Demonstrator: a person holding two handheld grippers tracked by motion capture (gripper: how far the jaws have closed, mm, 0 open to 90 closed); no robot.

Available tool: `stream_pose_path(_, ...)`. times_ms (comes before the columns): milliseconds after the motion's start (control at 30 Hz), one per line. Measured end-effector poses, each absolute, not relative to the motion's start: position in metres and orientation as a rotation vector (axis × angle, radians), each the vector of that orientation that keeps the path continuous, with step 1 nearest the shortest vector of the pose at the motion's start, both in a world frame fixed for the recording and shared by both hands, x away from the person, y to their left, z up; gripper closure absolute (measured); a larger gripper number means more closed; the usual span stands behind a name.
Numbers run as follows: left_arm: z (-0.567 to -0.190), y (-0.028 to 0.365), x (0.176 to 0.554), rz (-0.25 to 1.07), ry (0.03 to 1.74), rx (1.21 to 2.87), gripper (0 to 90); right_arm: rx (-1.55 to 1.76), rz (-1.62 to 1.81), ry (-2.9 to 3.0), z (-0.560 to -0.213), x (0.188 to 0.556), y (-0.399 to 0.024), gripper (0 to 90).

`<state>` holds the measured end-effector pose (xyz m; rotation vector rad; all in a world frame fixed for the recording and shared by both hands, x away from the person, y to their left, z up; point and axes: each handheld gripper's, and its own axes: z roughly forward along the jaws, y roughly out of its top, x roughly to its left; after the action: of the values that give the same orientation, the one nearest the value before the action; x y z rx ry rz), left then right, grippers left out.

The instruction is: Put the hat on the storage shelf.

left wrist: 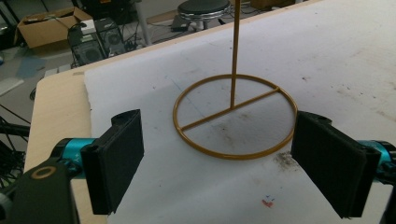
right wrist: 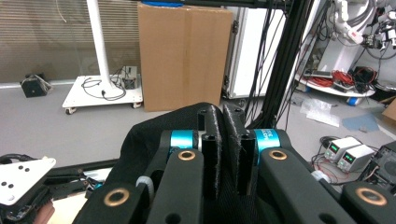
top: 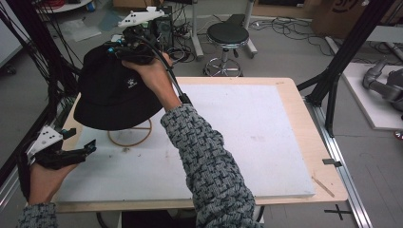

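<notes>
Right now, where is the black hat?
In the high view, the black hat is up in the air at the table's far left, pinched by the right gripper, just above the gold wire stand.

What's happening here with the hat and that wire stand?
A person works at a table with a claw in each hand. The right claw is shut on a black hat, holding it above the gold wire stand. The left claw is open, its jaws wide apart, low on the near side of the stand's ring base, not touching it.
</notes>
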<state>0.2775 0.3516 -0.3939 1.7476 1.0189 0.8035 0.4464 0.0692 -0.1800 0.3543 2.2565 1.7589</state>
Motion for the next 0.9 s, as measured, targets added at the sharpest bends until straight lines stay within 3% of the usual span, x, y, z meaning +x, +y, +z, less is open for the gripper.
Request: stream_pose_path(900, -0.394, 0.351, 0.279, 0.804, 1.021, 1.747, 17.4, 0.375, 1.738, 2.317, -0.197, 0.451, 0.062, 83.3)
